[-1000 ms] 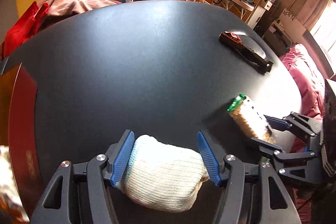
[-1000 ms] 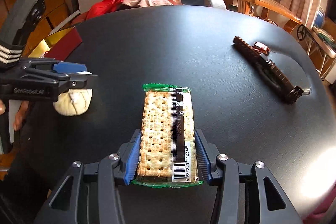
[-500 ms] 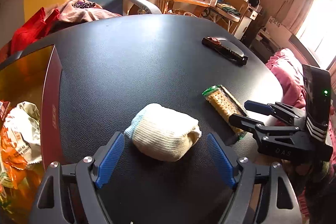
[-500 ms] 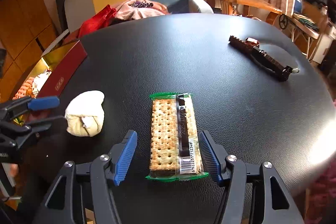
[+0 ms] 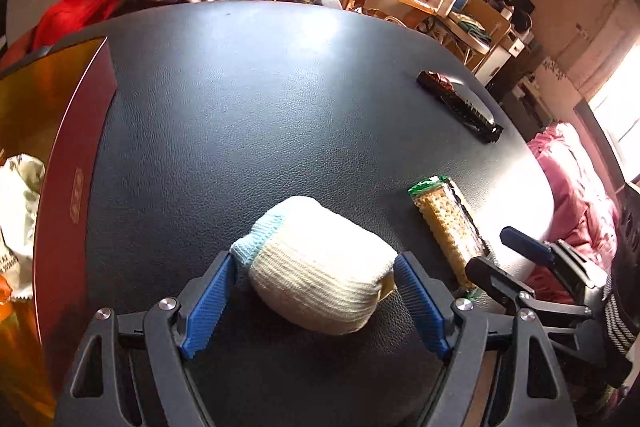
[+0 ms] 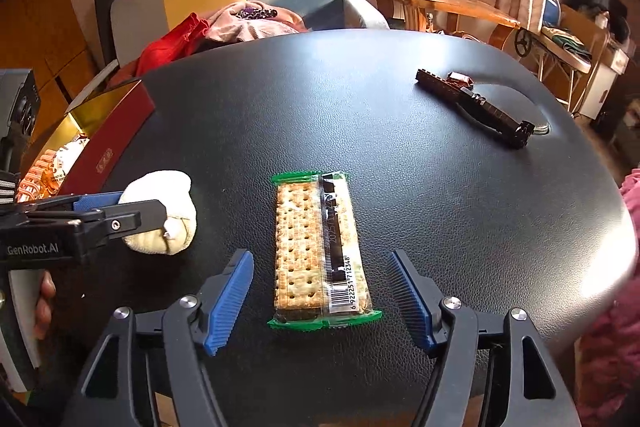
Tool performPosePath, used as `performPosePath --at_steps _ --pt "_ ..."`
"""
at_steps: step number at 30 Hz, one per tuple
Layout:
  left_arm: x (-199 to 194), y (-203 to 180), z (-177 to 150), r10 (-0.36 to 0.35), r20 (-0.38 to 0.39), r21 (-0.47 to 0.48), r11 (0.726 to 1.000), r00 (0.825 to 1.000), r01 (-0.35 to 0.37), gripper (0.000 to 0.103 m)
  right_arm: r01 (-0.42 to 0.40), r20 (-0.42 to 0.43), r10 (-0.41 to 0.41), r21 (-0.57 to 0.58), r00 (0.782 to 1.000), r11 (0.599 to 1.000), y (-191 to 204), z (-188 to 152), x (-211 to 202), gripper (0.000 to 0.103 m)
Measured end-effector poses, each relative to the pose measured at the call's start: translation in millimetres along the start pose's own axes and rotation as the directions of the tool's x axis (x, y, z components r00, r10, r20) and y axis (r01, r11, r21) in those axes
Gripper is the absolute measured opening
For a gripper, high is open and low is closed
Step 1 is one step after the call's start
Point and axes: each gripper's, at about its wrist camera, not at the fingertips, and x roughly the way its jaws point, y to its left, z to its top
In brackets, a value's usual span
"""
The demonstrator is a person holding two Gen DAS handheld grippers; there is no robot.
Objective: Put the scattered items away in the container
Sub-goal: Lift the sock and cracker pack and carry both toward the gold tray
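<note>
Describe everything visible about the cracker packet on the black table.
The cracker packet is a long, flat, clear wrapper with green crimped ends, showing pale, dotted crackers, a dark printed strip and a barcode label at its near end. It lies flat on the black table, lengthwise between the right gripper's blue jaws, which are opening and stand clear of it. Nothing else touches it.

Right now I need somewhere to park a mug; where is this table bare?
The black round table is bare across its far middle, between the red box and the dark long bar. The near edge is crowded: white rolled sock, green-edged cracker pack, both tools.
</note>
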Motion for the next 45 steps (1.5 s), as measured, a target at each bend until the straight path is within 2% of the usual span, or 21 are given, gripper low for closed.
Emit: performPosePath --at_steps 4,9,13,18,24,27,29,31,33,39,45 --pt "11 3 4 -0.03 -0.034 -0.034 0.999 0.999 0.029 0.085 0.018 0.009 -0.018 -0.012 1.0 1.0 -1 1 3 0.071" --pt "15 8 11 -0.052 -0.041 -0.073 0.996 0.998 0.049 0.085 0.032 0.024 -0.032 -0.029 0.999 0.999 -4 1 5 0.07" --pt "17 9 10 -0.057 -0.031 -0.091 0.994 0.998 0.054 0.085 0.026 0.021 -0.026 -0.039 0.999 0.999 -5 2 8 0.059" --pt "20 0 8 -0.019 -0.028 -0.059 0.998 0.999 0.017 0.086 0.019 0.02 -0.018 -0.047 1.0 0.999 -5 7 12 0.056" --pt "23 -3 12 0.005 -0.034 -0.067 0.998 0.999 -0.007 0.087 -0.022 -0.017 0.022 -0.017 1.0 1.0 -6 12 17 0.057" --pt "22 -3 13 0.004 -0.017 -0.062 0.998 1.0 -0.005 0.081 -0.018 -0.035 0.017 -0.027 0.999 0.999 -2 9 22 0.059" --pt "21 -3 14 -0.011 -0.012 -0.053 0.999 1.0 0.01 0.069 -0.002 -0.051 0.0 -0.049 0.999 0.999 2 7 28 0.058" --pt "20 -3 14 -0.017 -0.011 -0.043 0.999 1.0 0.016 0.067 0.018 -0.045 -0.021 -0.073 0.999 0.997 5 4 30 0.057" --pt "20 -5 12 -0.018 0.0 -0.032 0.999 1.0 0.018 0.066 0.021 -0.036 -0.024 -0.079 0.999 0.997 6 2 28 0.05" --pt "13 -4 4 -0.023 0.035 0.01 1.0 0.999 0.022 0.062 0.034 -0.028 -0.036 -0.052 0.999 0.998 6 -1 26 0.049" --pt "-2 2 -1 0.004 0.073 0.015 1.0 0.997 -0.005 0.062 0.013 -0.003 -0.013 -0.013 1.0 1.0 10 2 17 0.049"
